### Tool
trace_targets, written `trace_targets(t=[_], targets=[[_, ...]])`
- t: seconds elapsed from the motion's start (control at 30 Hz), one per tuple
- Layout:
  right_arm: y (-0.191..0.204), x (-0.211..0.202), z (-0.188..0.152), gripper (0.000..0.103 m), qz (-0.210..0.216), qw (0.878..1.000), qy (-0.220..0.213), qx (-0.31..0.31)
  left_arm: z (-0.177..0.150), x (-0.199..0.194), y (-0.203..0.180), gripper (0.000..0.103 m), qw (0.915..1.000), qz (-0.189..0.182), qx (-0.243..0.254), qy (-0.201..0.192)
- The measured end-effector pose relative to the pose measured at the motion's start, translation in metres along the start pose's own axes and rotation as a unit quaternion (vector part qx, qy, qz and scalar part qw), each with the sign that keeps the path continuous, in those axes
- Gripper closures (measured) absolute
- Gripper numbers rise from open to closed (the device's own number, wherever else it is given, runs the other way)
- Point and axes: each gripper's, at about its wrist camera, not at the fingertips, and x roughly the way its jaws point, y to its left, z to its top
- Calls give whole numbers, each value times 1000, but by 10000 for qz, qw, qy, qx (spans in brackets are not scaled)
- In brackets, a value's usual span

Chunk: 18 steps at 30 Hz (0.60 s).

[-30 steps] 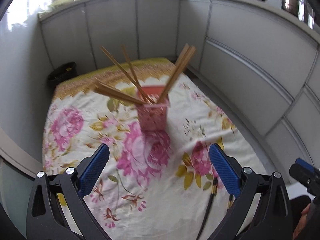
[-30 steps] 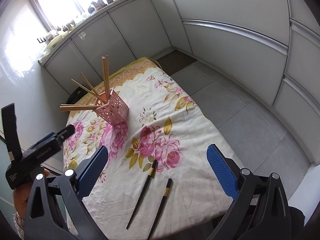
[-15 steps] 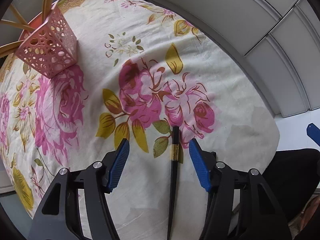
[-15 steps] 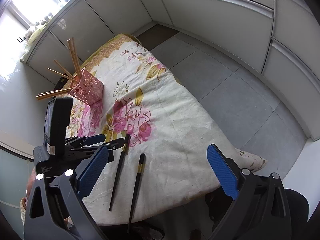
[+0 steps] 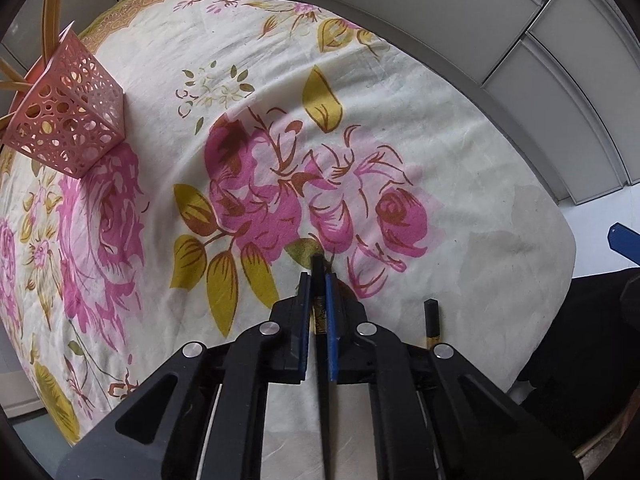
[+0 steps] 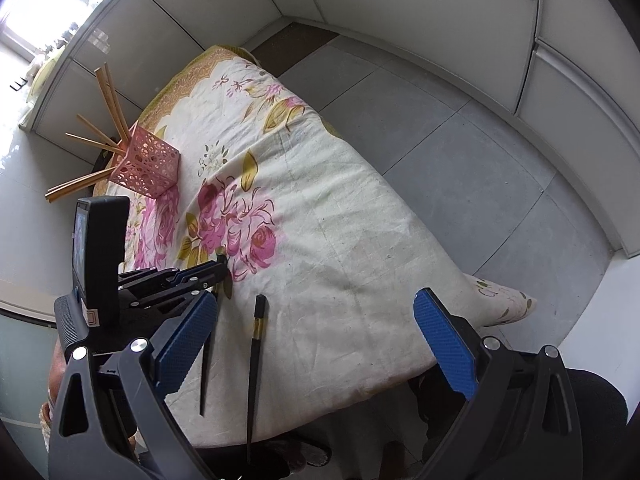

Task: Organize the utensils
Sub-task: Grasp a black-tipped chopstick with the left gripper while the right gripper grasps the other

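Left wrist cam sits low and close over the near edge of the floral cloth [image 5: 400,92], looking along it toward the far-left pink holder [image 5: 68,128]. Right wrist cam is higher and further back, angled down. Both share the cloth, holder [image 6: 150,164], and black chopsticks [image 6: 256,360].

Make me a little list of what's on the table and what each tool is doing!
holder: pink cup with holes, far end of the cloth
in holder: wooden chopsticks, leaning outward
left tool: shut on a black chopstick near its top end
other black chopstick: lies flat on the cloth beside it, untouched
right tool: open, holding nothing, above the near edge of the cloth
floor: grey tiles
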Motion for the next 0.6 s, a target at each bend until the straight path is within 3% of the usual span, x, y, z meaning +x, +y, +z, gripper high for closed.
trace_targets(t=[0.2,0.27,0.33,0.43,0.6], targets=[[22,23,-5,15,-129,9990,321,-288,-17,-19,34,97,9993,58,-308,-190],[31,33,-8,32,-139,9977,549,-367,-19,-29,43,97,9987,42,-422,-293],[40,46,-11,43,-124,9952,867,-425,-22,-39,51,97,9977,24,-533,-414],[55,62,-17,45,-215,9916,1150,-552,-28,-52,64,97,9962,7,-659,-565],[79,79,-25,49,-572,9869,1252,-846,-38,-71,80,97,9932,8,-847,-795]])
